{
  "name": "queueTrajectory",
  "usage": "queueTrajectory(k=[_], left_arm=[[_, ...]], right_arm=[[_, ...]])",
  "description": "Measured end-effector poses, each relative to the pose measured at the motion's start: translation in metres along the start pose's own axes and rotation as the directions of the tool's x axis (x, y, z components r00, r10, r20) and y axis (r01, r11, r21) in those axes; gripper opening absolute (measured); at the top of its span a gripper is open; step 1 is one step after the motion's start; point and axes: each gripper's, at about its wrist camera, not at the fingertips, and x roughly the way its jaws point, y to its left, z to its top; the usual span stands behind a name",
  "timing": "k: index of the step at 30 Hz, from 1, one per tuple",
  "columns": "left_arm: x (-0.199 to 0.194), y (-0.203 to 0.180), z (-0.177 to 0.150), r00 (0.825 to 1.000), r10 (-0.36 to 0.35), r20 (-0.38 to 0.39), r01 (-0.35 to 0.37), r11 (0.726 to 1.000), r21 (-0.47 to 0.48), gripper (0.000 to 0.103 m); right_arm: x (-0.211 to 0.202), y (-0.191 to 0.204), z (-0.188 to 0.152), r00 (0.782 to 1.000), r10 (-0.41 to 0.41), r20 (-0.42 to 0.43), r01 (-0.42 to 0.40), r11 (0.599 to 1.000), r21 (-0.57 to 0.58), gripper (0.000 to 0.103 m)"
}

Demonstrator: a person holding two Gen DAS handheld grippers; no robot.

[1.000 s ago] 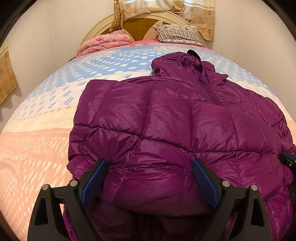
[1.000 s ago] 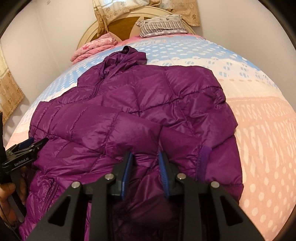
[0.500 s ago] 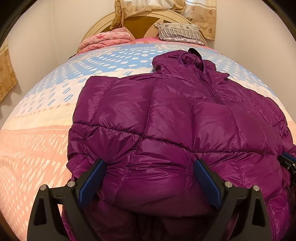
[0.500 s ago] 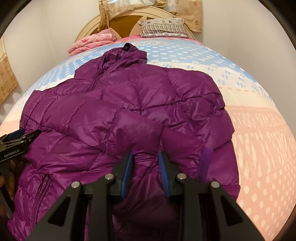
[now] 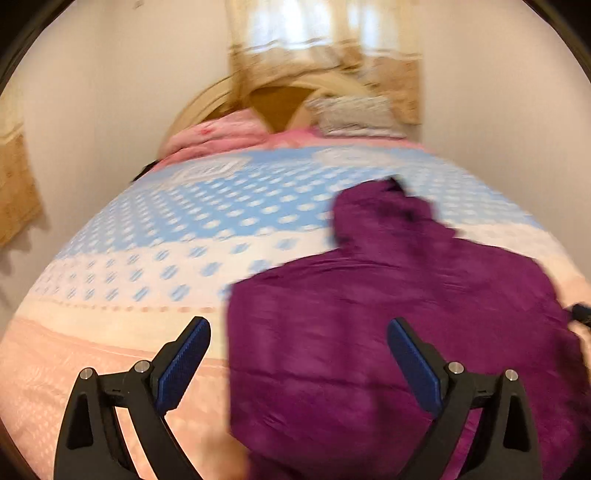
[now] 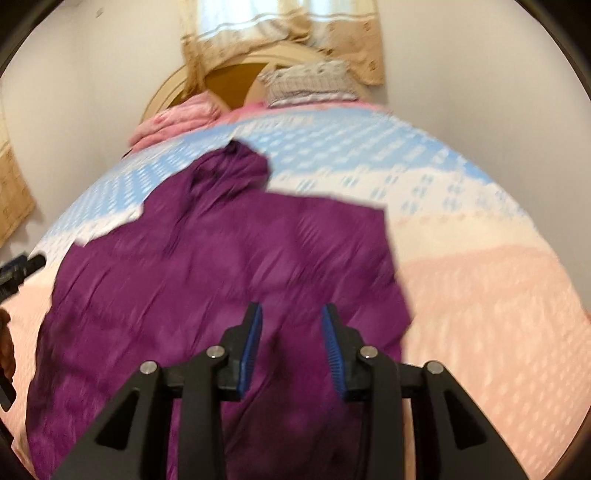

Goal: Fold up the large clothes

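A purple hooded puffer jacket point(image 5: 388, 332) lies on the bed, hood toward the headboard. It also shows in the right wrist view point(image 6: 229, 266). Both views are motion-blurred. My left gripper point(image 5: 299, 350) is open and empty, raised above the jacket's left edge, its left finger over bare bedspread. My right gripper point(image 6: 291, 332) is part open above the jacket's near right part; nothing is clamped between its blue pads point(image 6: 253, 343). The tip of the left gripper point(image 6: 22, 269) shows at the left edge of the right wrist view.
The bed point(image 5: 129, 277) has a bedspread dotted blue at the far end and pink near me. A folded pink blanket point(image 5: 218, 134) and a striped pillow point(image 5: 354, 116) lie by the headboard. Walls stand on both sides, with curtains point(image 6: 280, 33) behind.
My right gripper has opened and let go of the jacket fold. Both grippers have lifted and pulled back. The left gripper has shifted left, off the jacket's hem.
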Motion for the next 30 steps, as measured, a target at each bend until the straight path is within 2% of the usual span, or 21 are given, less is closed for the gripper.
queueTrajectory(k=[3,5,9,11,17,27,29,30], left_arm=[[0.044,0.021,0.002,0.995,-0.005,-0.101,-0.006,0.994,-0.109,0.097],[0.065,0.024,-0.001,0.990,0.010,-0.142,-0.029,0.990,-0.135,0.097],[0.085,0.012,-0.016,0.984,-0.001,-0.176,-0.022,0.991,-0.130,0.097],[0.093,0.002,-0.023,0.983,0.022,-0.184,-0.037,0.996,-0.079,0.097],[0.104,0.000,-0.025,0.977,0.041,-0.211,-0.055,0.996,-0.064,0.099],[0.105,-0.003,-0.025,0.974,0.069,-0.215,-0.080,0.996,-0.044,0.101],[0.096,0.000,-0.020,0.969,0.085,-0.232,-0.099,0.994,-0.048,0.101],[0.087,0.001,-0.015,0.971,0.082,-0.224,-0.096,0.994,-0.054,0.101]], right_arm=[[0.029,-0.011,0.022,0.999,-0.029,-0.014,0.029,0.999,0.027,0.038],[0.048,-0.016,0.029,0.999,-0.043,-0.031,0.044,0.999,0.022,0.038],[0.079,-0.018,0.023,0.995,-0.054,-0.078,0.053,0.998,-0.014,0.038],[0.083,-0.022,0.014,0.995,-0.054,-0.086,0.054,0.998,-0.011,0.038],[0.084,-0.030,0.007,0.995,-0.024,-0.093,0.026,0.999,0.022,0.039],[0.086,-0.029,0.006,0.995,-0.021,-0.093,0.023,0.999,0.025,0.040],[0.085,-0.028,0.008,0.993,0.002,-0.115,0.001,1.000,0.026,0.044],[0.085,-0.026,0.011,0.990,0.015,-0.138,-0.014,1.000,0.007,0.051]])
